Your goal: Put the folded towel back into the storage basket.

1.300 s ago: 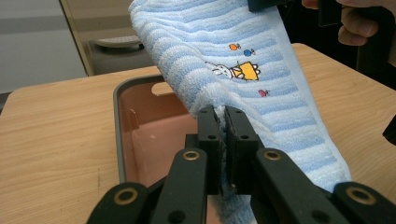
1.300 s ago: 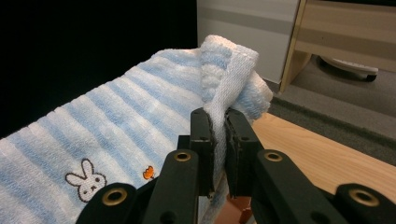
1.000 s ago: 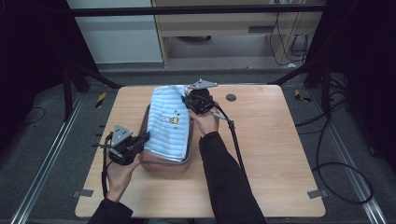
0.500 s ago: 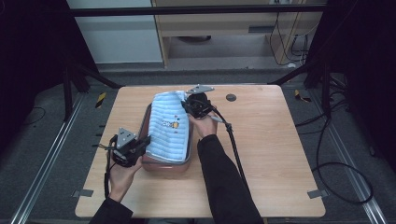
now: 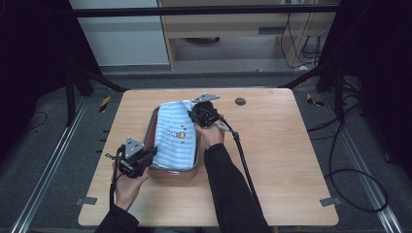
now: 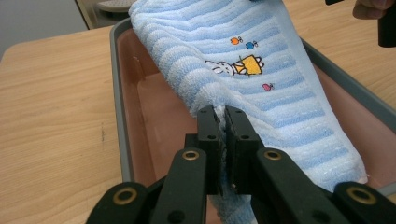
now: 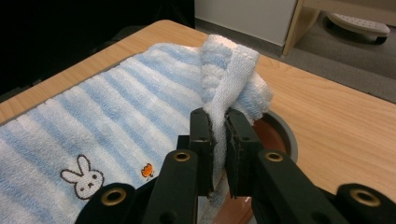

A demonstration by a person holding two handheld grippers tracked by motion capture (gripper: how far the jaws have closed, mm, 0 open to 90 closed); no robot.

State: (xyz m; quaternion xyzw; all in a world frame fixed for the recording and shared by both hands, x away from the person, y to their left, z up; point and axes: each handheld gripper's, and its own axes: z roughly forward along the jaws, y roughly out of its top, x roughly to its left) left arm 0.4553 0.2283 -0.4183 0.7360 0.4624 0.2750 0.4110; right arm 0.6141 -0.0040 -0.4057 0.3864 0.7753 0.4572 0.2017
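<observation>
A: Where is the towel [image 5: 176, 137] sitting right now?

B: The blue-striped towel is lying stretched over the brown tray [image 5: 154, 127] with the grey rim, spanning it lengthways rather than resting flat on its floor. The tray is standing on the wooden table [image 5: 272, 160], toward the person's left of the middle.

A: And the grippers?

B: Both are gripping it. The left gripper [image 6: 222, 122] is pinching the towel's near edge, jaws closed to just the thickness of the cloth. The right gripper [image 7: 218, 125] is doing the same at the far corner, where a fold of terry is standing up between its jaws, just above the tray's rounded far end.

A: How far along would you say it is?

B: I am judging it as partway. The towel is already over the tray and being held at both ends, bunny print [image 6: 223, 69] facing up. What is remaining, as I read it, is lowering or folding it so it is lying inside the rim, then letting go.
</observation>
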